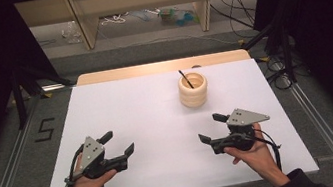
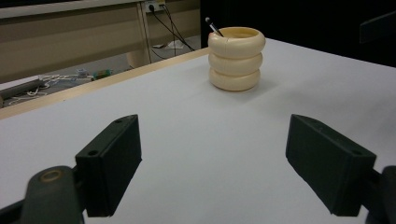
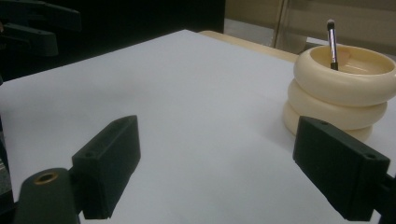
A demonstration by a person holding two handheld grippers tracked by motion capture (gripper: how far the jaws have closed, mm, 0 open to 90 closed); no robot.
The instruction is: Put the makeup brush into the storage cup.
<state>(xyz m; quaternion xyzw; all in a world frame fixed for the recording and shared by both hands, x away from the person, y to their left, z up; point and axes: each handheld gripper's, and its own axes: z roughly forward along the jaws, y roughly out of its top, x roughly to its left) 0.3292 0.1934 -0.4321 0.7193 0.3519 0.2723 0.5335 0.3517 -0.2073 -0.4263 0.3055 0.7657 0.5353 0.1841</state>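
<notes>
Both tongs hang low over the near half of the white table point(image 1: 126, 110), each in one of the person's hands, and both stand released with nothing between their jaws. Seen from above, the left gripper point(image 1: 120, 142) sits near the front left, its jaws spread and aimed toward the middle of the table. The right gripper point(image 1: 212, 128) sits near the front right, jaws likewise spread and aimed inward, well apart from the left one.

In the left gripper view, the left gripper point(image 2: 212, 163) frames bare white tabletop, and the cup point(image 2: 236, 58) stands upright farther off, up and a little right of centre. In the right gripper view, the right gripper point(image 3: 224, 168) also frames bare tabletop, and the cup point(image 3: 343, 88) is nearer, just past the right-hand jaw.

From above, the cup point(image 1: 193, 89) stands on the far right part of the table, touched by neither gripper. It is cream-coloured, shaped like three stacked rings, and open at the top. A thin dark brush point(image 3: 332, 44) stands in it, leaning against the rim with its tip above the edge.
</notes>
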